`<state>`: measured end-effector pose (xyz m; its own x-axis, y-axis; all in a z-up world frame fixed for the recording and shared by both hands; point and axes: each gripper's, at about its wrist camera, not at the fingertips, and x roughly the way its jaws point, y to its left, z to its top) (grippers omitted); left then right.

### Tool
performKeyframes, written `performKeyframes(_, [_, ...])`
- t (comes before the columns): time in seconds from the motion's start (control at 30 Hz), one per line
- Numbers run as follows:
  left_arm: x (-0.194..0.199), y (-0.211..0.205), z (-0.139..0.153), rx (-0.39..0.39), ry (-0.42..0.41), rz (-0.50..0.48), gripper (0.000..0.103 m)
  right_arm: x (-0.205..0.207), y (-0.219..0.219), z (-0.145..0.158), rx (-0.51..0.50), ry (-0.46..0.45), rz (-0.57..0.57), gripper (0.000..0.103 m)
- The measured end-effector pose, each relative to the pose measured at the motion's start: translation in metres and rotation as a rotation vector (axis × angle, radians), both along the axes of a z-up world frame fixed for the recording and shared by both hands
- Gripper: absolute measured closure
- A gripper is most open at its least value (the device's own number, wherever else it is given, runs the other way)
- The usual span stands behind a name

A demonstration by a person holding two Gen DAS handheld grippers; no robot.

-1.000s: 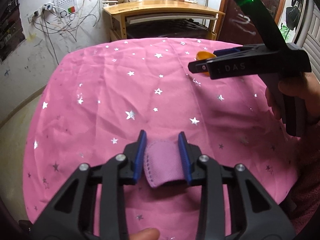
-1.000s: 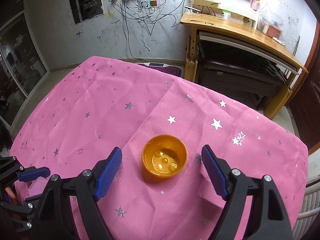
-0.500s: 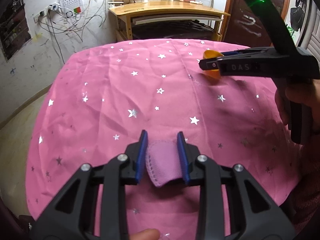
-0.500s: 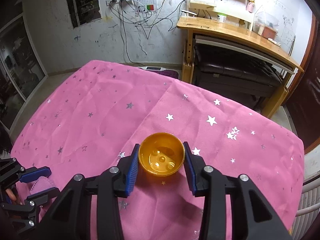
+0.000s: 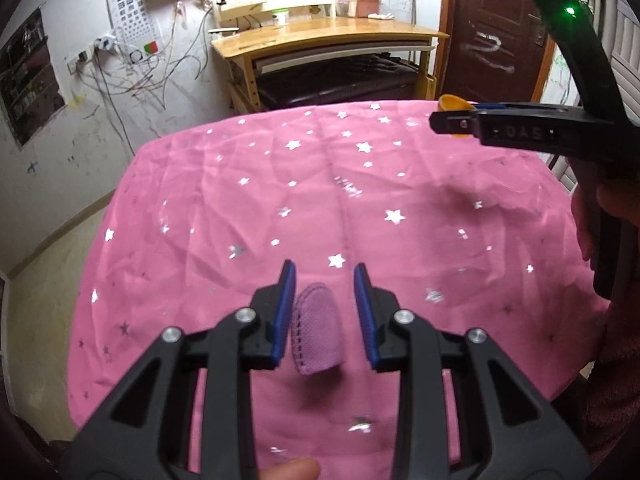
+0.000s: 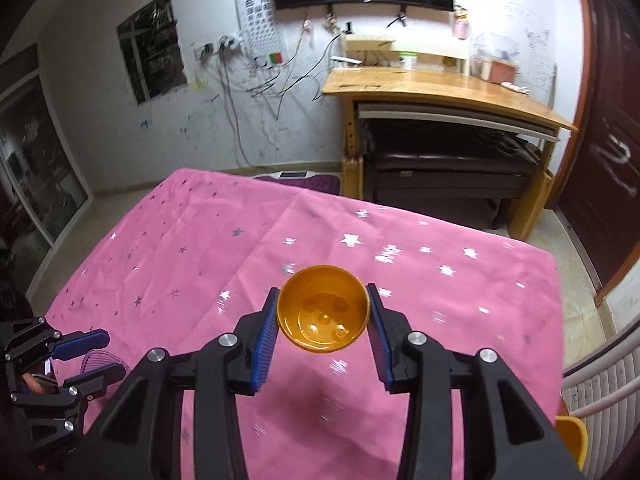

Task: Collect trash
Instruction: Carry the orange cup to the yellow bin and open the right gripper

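Pink starred tablecloth point(image 6: 192, 264) lies beneath both grippers. Right gripper point(image 6: 323, 322), jaws just closed, clamps the orange cup point(image 6: 323, 314); keep it level. Left gripper point(image 5: 325, 318) pinches the purple cloth piece point(image 5: 318, 334) nearer the person; hold firm.

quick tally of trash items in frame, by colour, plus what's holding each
Orange: 1, a plastic cup, clamped in the right tongs.
Purple: 1, a fabric piece, between the pads of the left tongs; a gap shows on one side.
Total: 2
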<state>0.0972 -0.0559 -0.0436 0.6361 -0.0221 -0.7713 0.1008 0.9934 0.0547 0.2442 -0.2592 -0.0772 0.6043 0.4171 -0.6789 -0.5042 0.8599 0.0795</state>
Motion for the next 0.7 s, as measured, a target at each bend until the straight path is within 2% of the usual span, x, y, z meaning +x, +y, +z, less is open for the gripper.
performKeyframes(0.37, [0.005, -0.070, 0.015, 0.066, -0.030, -0.125, 0.075, -0.029, -0.106, 0.009, 0.071, -0.042, -0.156, 0.067])
performKeyframes(0.7, [0.015, -0.137, 0.017, 0.096, -0.024, -0.258, 0.075, -0.067, -0.215, -0.002, 0.121, -0.059, -0.342, 0.067])
